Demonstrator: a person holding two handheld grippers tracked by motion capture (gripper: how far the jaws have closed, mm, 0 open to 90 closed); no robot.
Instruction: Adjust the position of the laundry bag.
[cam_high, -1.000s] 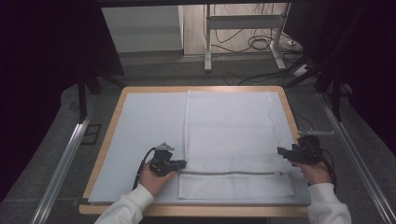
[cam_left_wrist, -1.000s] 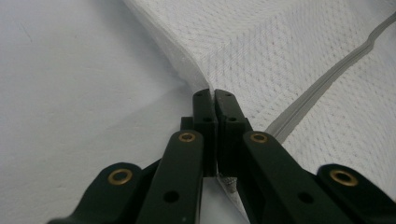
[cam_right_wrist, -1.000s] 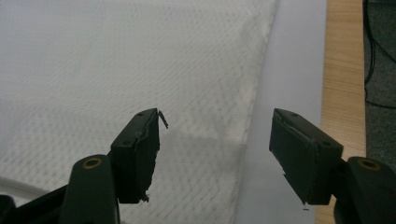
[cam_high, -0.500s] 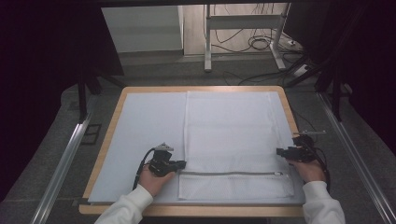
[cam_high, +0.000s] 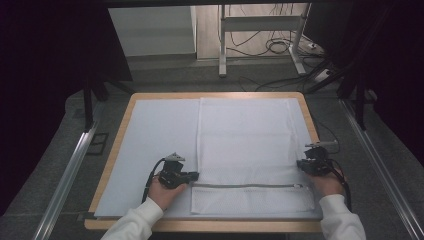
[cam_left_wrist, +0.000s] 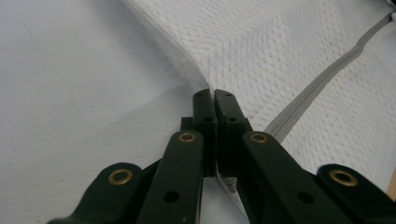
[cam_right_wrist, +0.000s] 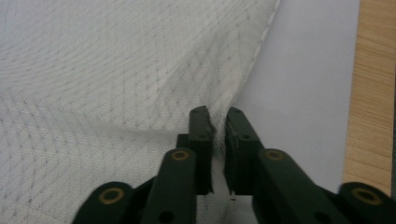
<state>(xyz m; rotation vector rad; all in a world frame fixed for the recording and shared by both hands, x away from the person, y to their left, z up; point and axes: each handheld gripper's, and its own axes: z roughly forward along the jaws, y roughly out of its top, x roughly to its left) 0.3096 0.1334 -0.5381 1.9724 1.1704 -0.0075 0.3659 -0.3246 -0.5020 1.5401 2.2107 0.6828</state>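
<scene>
A white mesh bag (cam_high: 245, 145) with a grey zipper (cam_high: 250, 185) lies flat on a pale blue mat (cam_high: 155, 135). My left gripper (cam_high: 196, 175) is shut on the bag's left edge just above the zipper; in the left gripper view the jaws (cam_left_wrist: 215, 95) pinch the folded mesh (cam_left_wrist: 261, 51) with the zipper (cam_left_wrist: 322, 79) running off to the right. My right gripper (cam_high: 301, 164) is at the bag's right edge. Its jaws have just been closing, and in the right gripper view they (cam_right_wrist: 218, 112) pinch a raised pucker of mesh (cam_right_wrist: 116, 84).
The mat lies on a wooden table (cam_high: 215, 94), whose rim (cam_right_wrist: 373, 93) is close to the right gripper. Metal rails (cam_high: 70, 170) (cam_high: 380, 165) flank the table on the floor. Cables (cam_high: 280, 47) and a metal stand lie beyond the far edge.
The right hand has come down a little onto the bag's right edge and its jaws have gone from wide apart to pinching the mesh. The left hand has kept still.
</scene>
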